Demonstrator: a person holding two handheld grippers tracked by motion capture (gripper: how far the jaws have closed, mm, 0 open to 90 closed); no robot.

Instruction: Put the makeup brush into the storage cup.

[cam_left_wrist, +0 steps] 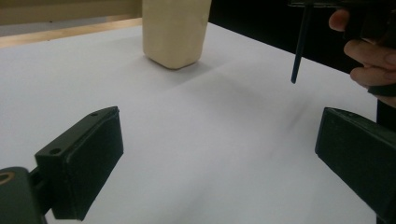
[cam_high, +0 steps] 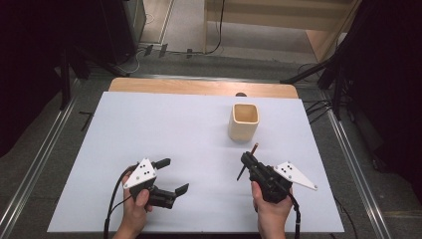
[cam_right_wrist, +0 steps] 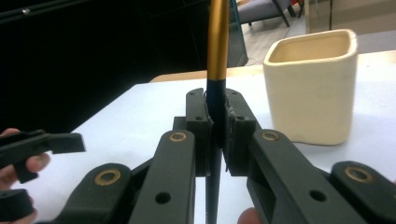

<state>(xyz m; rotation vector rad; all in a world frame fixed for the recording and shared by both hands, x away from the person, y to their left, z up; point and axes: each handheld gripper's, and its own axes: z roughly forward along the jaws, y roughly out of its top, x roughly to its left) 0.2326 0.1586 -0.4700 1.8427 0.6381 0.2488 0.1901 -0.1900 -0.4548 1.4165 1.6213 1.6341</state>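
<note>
The right tongs (cam_high: 249, 162) are clamped on a slim pencil (cam_high: 247, 162), dark in its lower part and golden above, held near upright and clear of the white surface (cam_high: 199, 139). The square cream cup (cam_high: 244, 121) stands at about twelve o'clock from them, near but apart. At nine o'clock from the right tongs, well apart, the left tongs (cam_high: 172, 175) are spread wide with nothing between them, low above the surface, pointing toward three o'clock.
</note>
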